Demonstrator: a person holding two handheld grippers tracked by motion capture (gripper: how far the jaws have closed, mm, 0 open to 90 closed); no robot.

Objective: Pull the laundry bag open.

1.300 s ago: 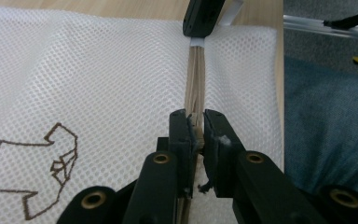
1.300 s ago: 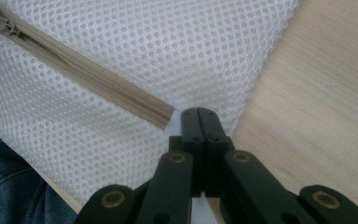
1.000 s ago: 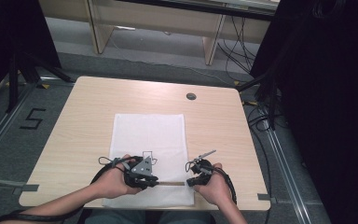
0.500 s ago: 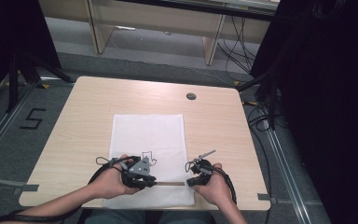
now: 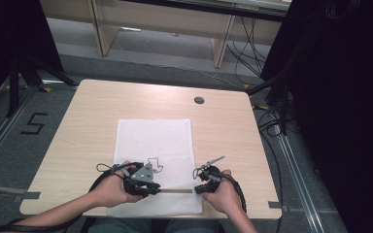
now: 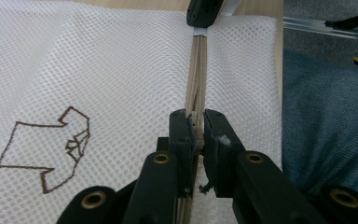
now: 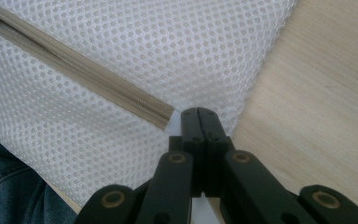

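White mesh bag [image 5: 154, 162] flat on wooden table [image 5: 77, 126], near edge, both grippers at its beige zipper [image 5: 175, 191].
Left to right: brown outline print [image 6: 46, 151] on mesh; left gripper [image 6: 200, 135] clamped narrow on zipper pull [image 6: 195, 122], zipper line running away toward the far gripper; right gripper [image 7: 199, 116] fully closed, pinching mesh right at zipper's end [image 7: 165, 114], close to the bag's right edge, bare table beyond.
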